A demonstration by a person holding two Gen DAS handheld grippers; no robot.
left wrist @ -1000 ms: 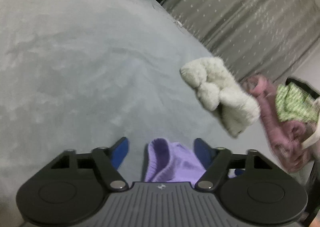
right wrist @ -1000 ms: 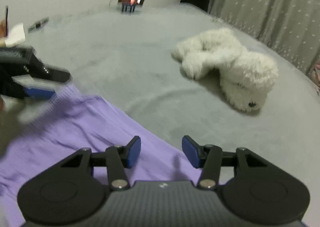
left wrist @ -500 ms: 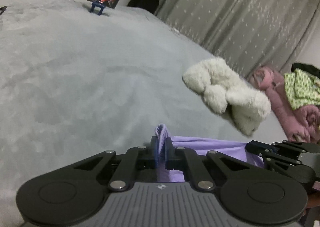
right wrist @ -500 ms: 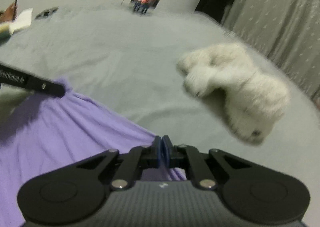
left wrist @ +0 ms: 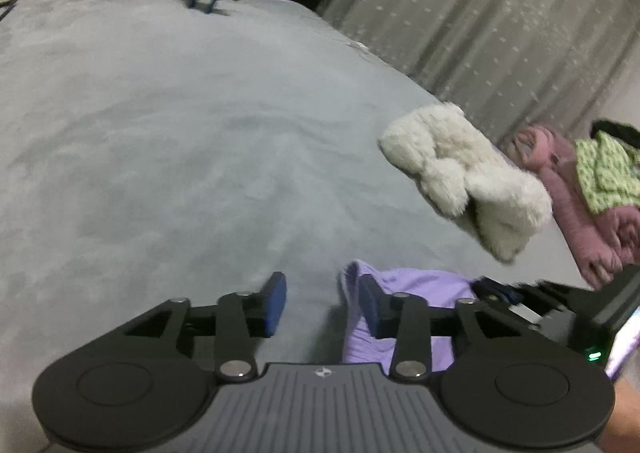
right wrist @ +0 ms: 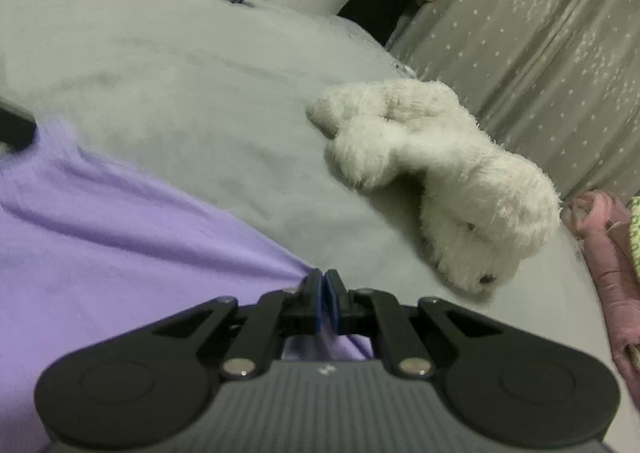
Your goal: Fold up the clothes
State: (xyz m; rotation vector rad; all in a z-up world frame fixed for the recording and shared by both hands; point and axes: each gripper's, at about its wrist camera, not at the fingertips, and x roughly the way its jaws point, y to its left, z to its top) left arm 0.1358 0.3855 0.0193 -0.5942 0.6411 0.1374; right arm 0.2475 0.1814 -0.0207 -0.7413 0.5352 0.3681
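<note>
Right gripper (right wrist: 324,285) pinches the purple garment's (right wrist: 120,253) edge on the grey bed (right wrist: 180,93); left gripper (left wrist: 320,301) has just opened, fabric loose between its jaws.

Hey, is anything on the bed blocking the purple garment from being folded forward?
Nothing visible lies directly ahead of the purple garment; the grey bed there is bare. The white plush toy lies off to the right, apart from the cloth.

Left gripper (left wrist: 320,303), right gripper (right wrist: 325,303): black linkage arms, blue jaws, silver screws, ribbed grey body.
</note>
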